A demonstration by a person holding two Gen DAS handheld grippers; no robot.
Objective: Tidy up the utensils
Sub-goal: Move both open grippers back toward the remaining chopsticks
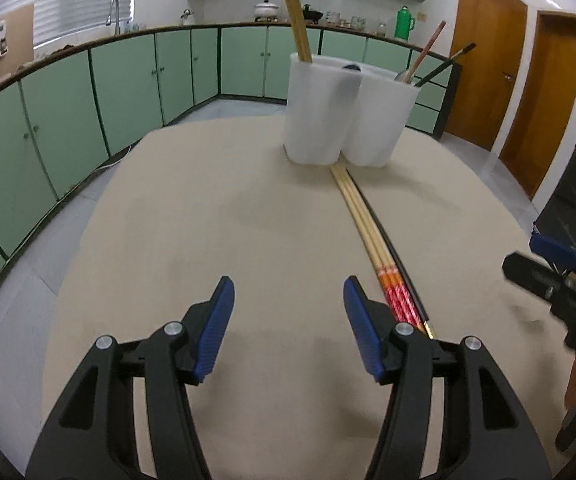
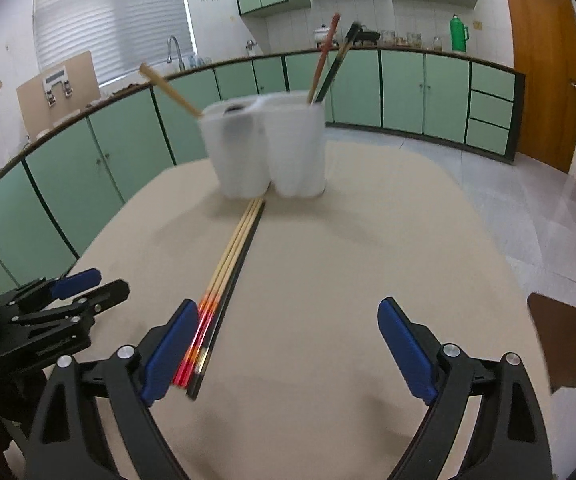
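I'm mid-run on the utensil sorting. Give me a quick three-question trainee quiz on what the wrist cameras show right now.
1. True or false: the chopsticks on the table touch the white holder with their far tips.
2. Which sits nearer those chopsticks' red ends: A) left gripper B) right gripper C) neither, both are far away?
3. Fill in: the pale wooden chopsticks stand in the holder's ____ compartment, seen from the left wrist.

Key: 1 true; 2 B; 3 left.
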